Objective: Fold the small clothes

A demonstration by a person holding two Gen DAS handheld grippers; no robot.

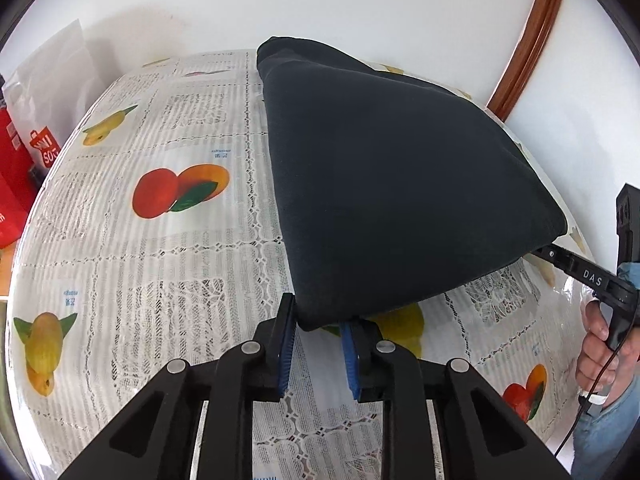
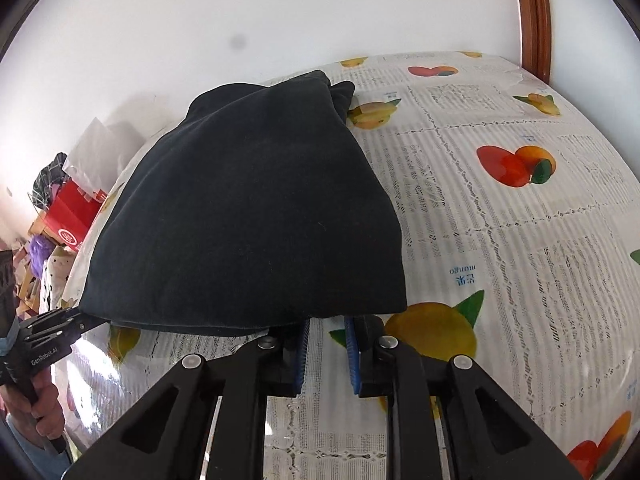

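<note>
One dark navy garment, two grippers, one at each near corner.

The folded garment lies on the fruit-printed tablecloth, its far end toward the table's wall-side edge. The left gripper points forward and level, blue pads spread around the near left corner with a gap showing, not clenched. The right gripper sits likewise under the near right corner, jaws parted. Two hands: the right hand and left hand wrap the handles.
</note>
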